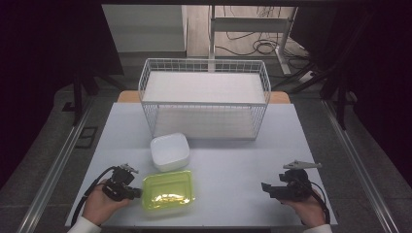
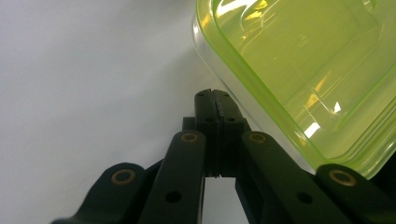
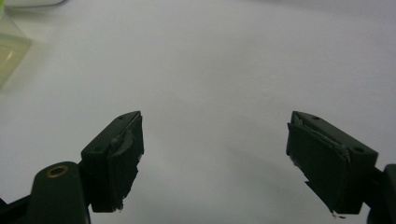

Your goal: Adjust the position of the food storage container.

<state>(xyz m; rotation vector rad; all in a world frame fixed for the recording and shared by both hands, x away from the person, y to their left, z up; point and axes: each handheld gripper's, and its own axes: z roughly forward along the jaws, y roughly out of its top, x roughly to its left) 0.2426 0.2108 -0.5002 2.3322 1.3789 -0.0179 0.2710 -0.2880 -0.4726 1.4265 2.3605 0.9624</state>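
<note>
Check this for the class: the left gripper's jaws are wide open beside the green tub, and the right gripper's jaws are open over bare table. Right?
Not quite. The left gripper is shut, jaws pressed together beside the green tub, as the left gripper view shows. The right gripper is indeed open over bare table.

No lettering, label, brand mark or numeral can be read on any surface. The green container lid point(image 1: 168, 190) bears only reflections.

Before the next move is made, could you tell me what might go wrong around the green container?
The left gripper is shut, its tip right beside the green container, so it could shove the container rather than grasp it. A push might slide it into the white bowl just behind it. The right gripper is open and far away, so it cannot steady anything.
</note>
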